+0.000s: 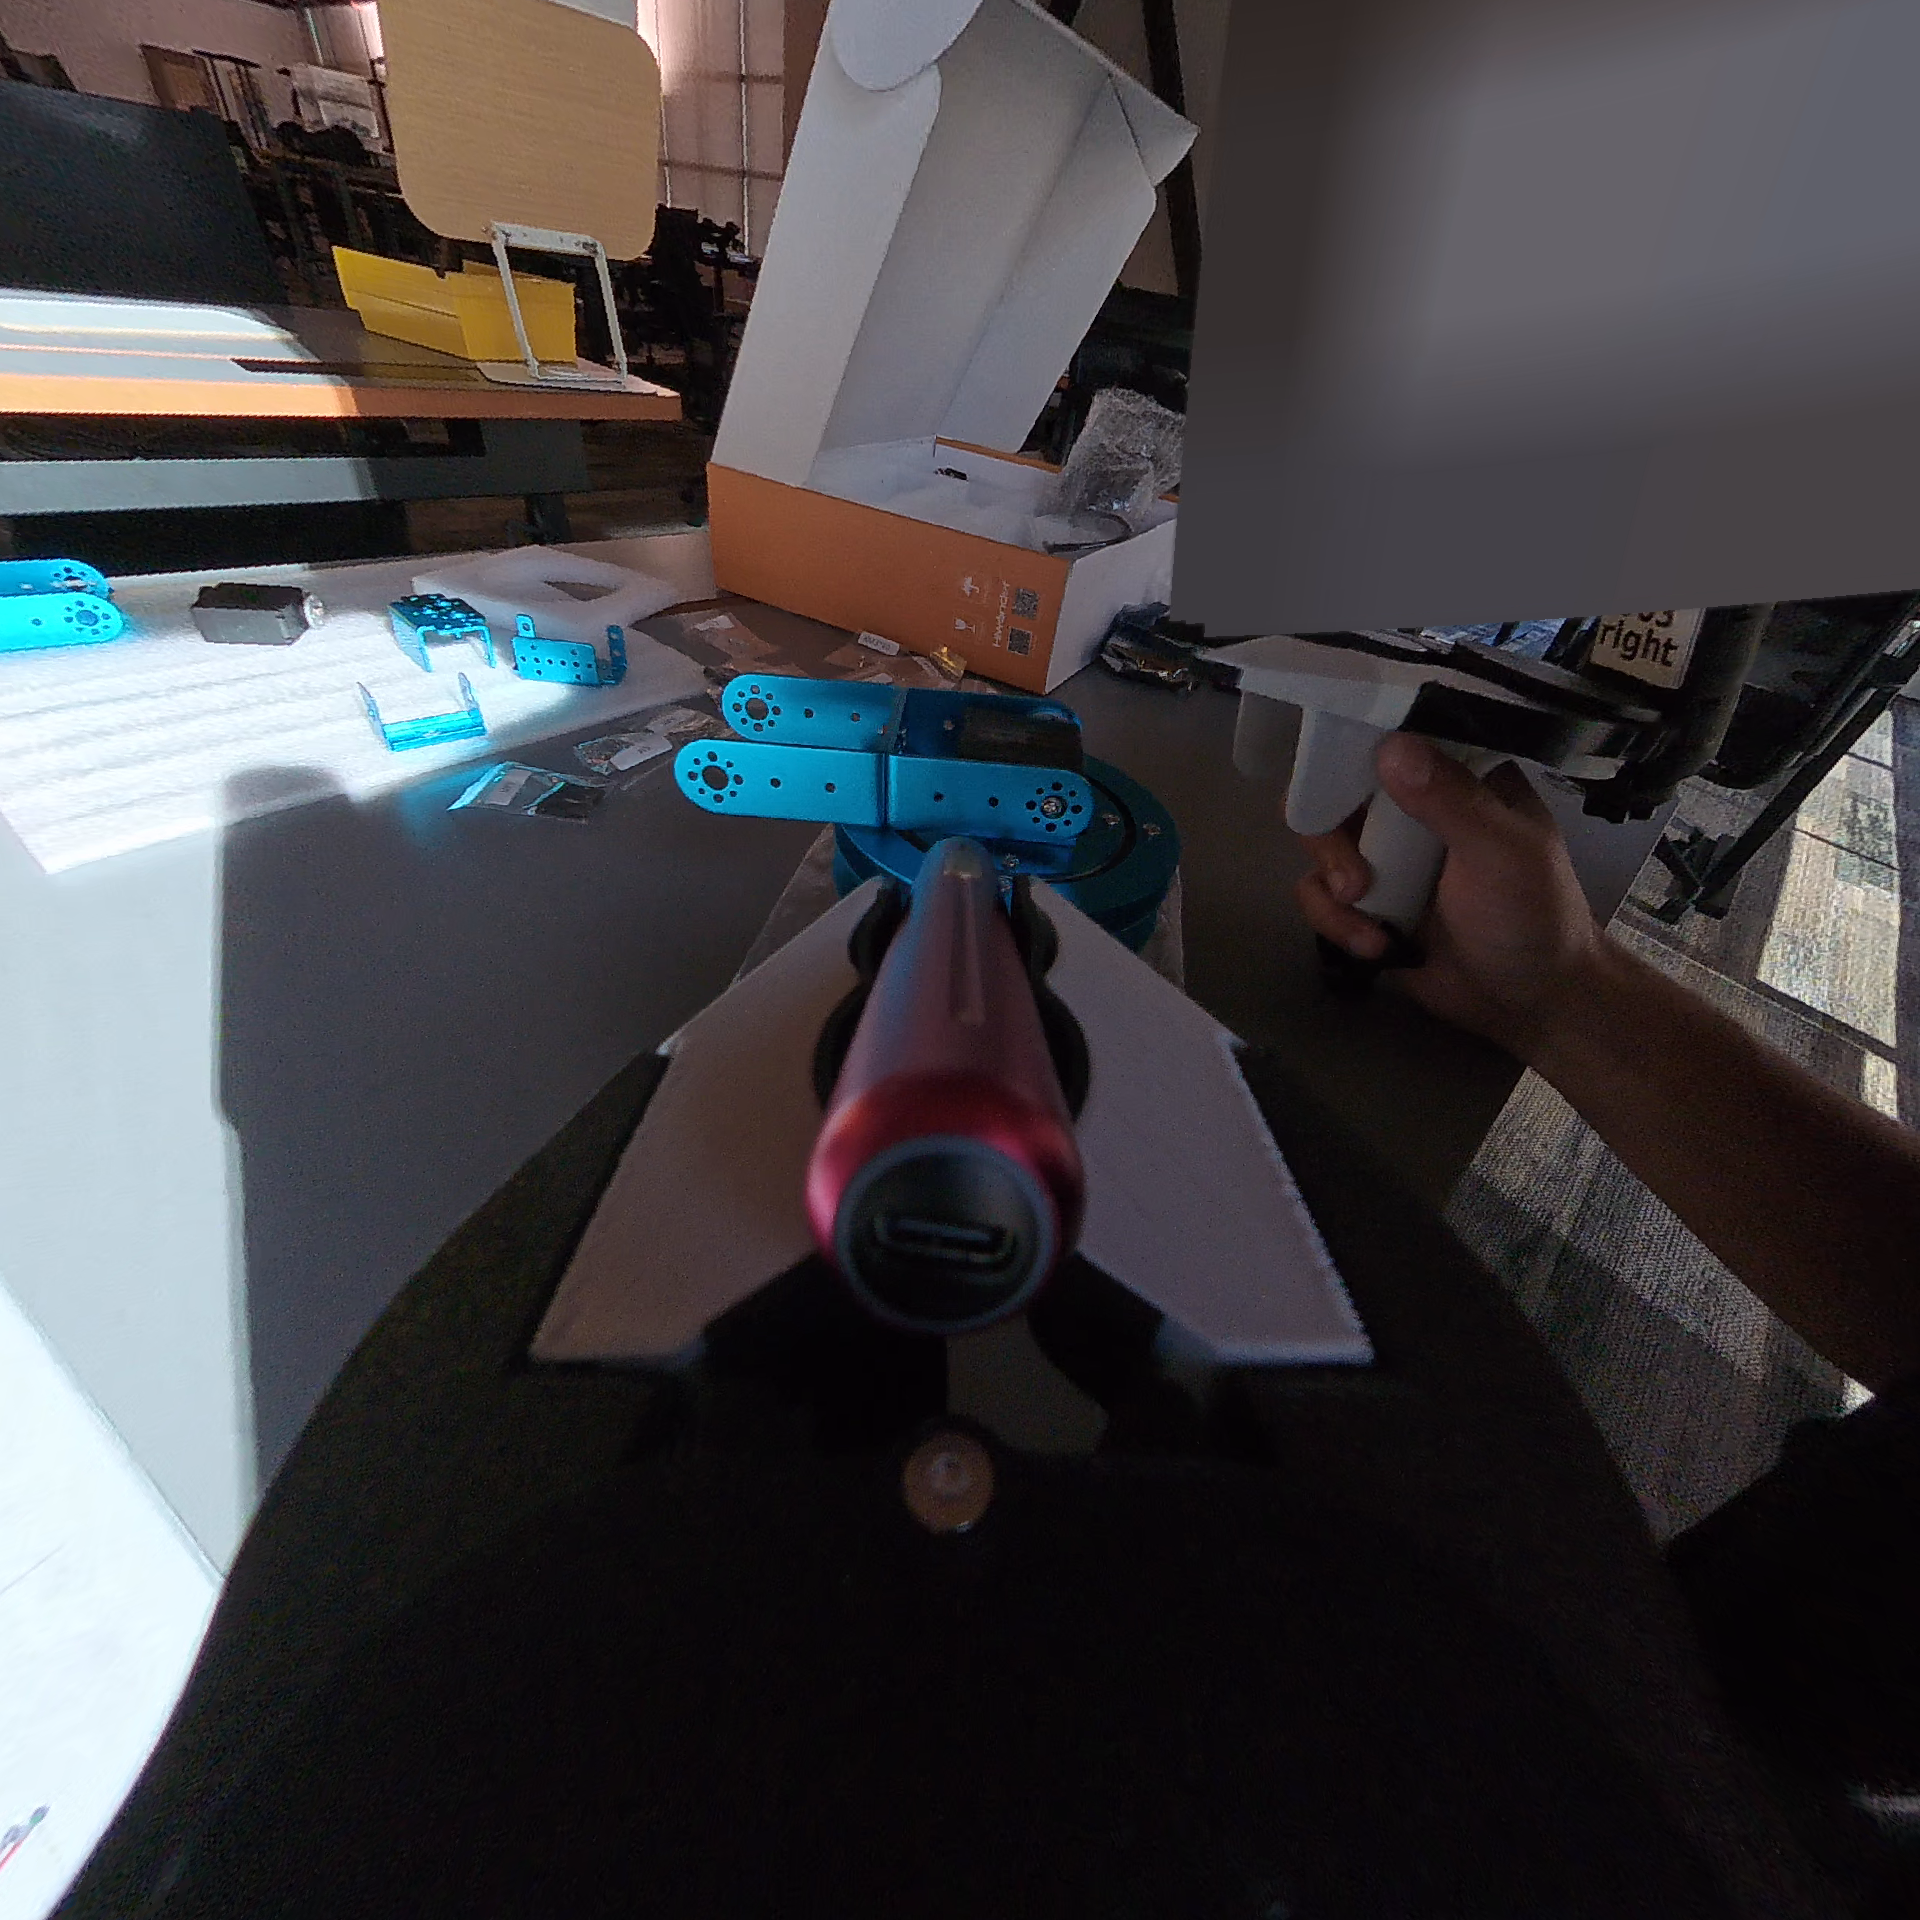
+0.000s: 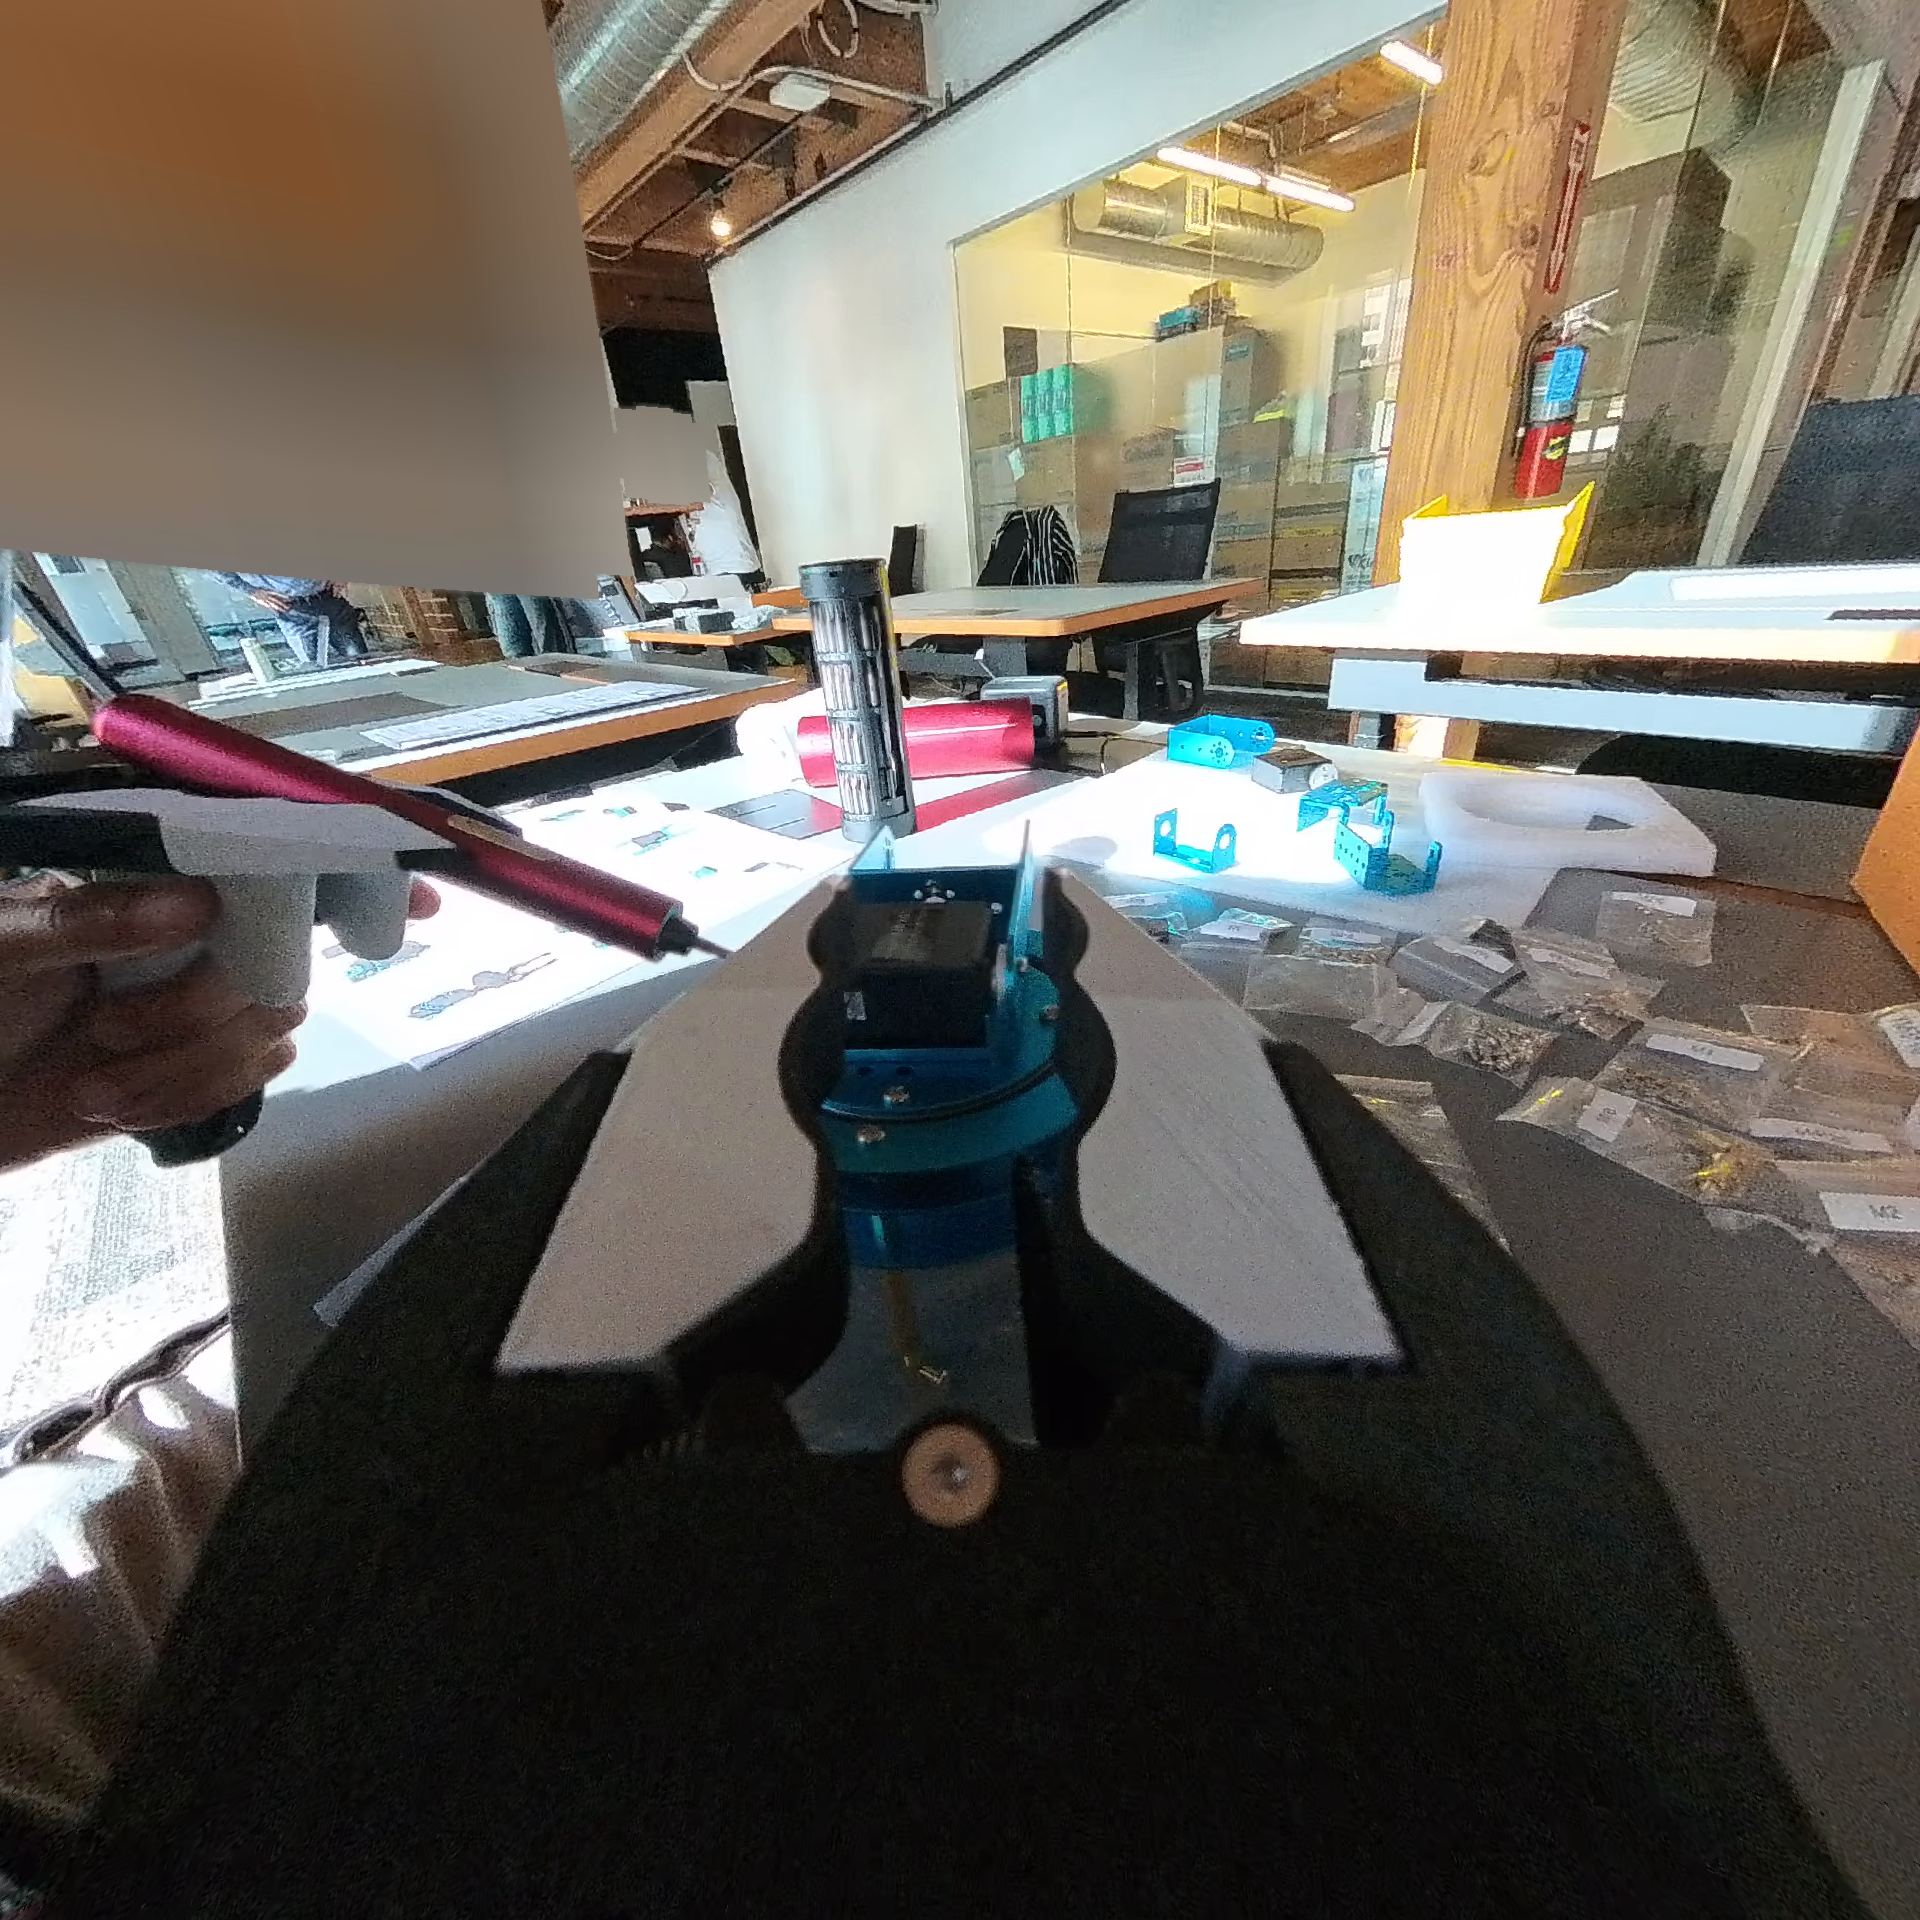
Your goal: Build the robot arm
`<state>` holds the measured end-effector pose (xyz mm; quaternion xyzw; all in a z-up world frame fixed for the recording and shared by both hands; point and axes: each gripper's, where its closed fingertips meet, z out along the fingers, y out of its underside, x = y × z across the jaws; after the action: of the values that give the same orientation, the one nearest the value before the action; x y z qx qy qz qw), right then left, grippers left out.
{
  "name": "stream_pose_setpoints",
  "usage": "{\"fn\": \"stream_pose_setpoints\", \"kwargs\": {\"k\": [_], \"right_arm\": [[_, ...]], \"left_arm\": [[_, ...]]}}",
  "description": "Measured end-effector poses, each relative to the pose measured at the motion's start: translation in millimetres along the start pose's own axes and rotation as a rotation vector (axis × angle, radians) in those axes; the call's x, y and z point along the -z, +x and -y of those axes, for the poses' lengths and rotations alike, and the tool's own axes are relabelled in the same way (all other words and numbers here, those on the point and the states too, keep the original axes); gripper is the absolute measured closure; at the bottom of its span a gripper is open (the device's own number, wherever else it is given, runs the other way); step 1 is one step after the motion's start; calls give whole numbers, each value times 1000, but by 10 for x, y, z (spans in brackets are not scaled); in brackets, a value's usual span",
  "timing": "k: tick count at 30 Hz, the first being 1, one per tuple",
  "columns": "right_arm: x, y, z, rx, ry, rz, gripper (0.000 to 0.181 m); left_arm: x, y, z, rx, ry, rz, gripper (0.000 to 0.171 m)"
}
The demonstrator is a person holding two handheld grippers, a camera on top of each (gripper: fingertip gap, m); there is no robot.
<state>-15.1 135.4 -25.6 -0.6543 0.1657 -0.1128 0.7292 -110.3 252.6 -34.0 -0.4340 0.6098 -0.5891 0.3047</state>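
My left gripper (image 1: 951, 899) is shut on a red electric screwdriver (image 1: 945, 1049) that points forward at a blue metal assembly (image 1: 914, 774): a round base with a bracket and a black servo. In the right wrist view the screwdriver (image 2: 416, 821) comes in from the left, its tip just short of the assembly (image 2: 925, 1039). My right gripper (image 2: 943, 904) has a finger against each side of the assembly and holds it on the table. A hand (image 1: 1475, 883) holds the right gripper's handle.
An open orange and white box (image 1: 914, 571) stands behind the assembly. Loose blue brackets (image 1: 447, 634), a servo (image 1: 255, 613) and a foam tray (image 2: 1558, 821) lie beyond. Several small parts bags (image 2: 1662, 1049) lie to the right. A black cylinder (image 2: 860, 707) stands upright by a red tube (image 2: 935, 743). The tips of one gripper are about 15 centimetres away from the tips of the other.
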Motion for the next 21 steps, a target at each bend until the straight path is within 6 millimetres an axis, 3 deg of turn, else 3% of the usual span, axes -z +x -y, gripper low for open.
{"fn": "stream_pose_setpoints", "kwargs": {"k": [5, 11, 14, 21], "right_arm": [[-16, -194, -8, 39, -24, 42, 150], [-154, -750, -292, 130, -301, 205, 151], [-204, -783, -355, 124, -327, 210, 146], [-250, -782, -225, 2, -240, 213, 154]], "left_arm": [[74, -15, 58, 47, 24, -35, 151], [235, 112, 254, 168, 121, -160, 151], [291, 125, 299, 200, 142, -192, 152], [352, 201, 323, 208, 158, -245, 152]]}}
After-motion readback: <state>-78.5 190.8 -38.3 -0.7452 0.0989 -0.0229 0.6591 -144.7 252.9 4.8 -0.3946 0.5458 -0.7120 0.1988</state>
